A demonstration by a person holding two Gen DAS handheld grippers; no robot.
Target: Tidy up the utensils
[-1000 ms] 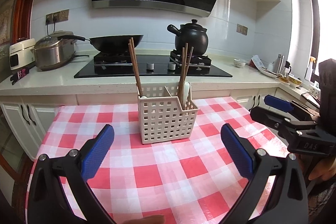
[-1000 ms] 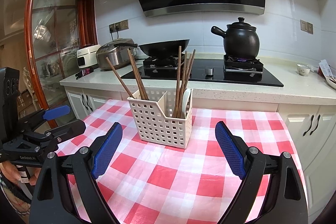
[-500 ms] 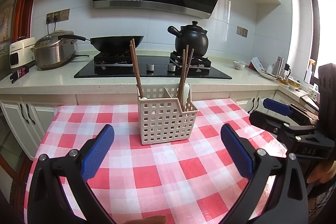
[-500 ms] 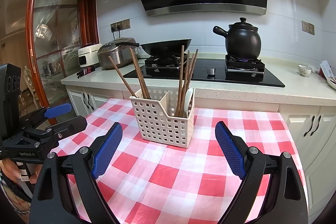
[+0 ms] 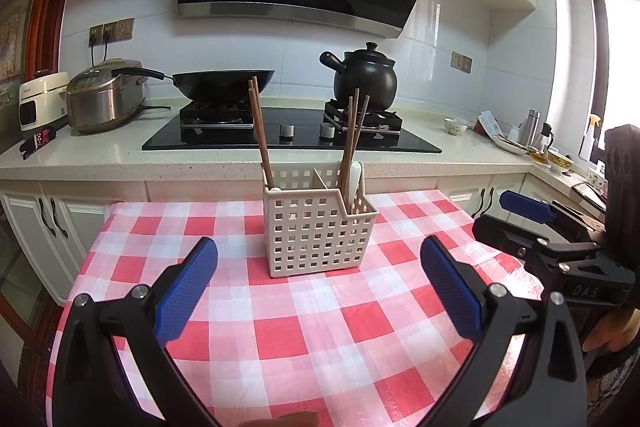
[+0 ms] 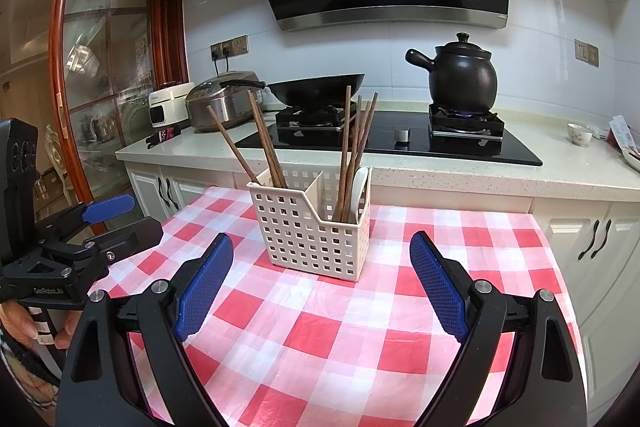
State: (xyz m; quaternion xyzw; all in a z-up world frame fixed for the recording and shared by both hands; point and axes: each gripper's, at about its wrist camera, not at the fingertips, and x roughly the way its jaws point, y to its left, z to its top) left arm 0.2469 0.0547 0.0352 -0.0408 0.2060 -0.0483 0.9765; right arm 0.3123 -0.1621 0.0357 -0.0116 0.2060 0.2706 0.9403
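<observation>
In the left wrist view, the left hand-held gripper (image 5: 319, 281) is wide open and holds nothing. The white basket (image 5: 318, 230) stands on the checked bench (image 5: 280, 339), with chopsticks (image 5: 261, 137) in both compartments.

In the right wrist view, the right hand-held gripper (image 6: 322, 281) is also wide open and empty. No loose utensil is visible, so the sorting seems finished; I judge the next move needs only pulling away.
</observation>
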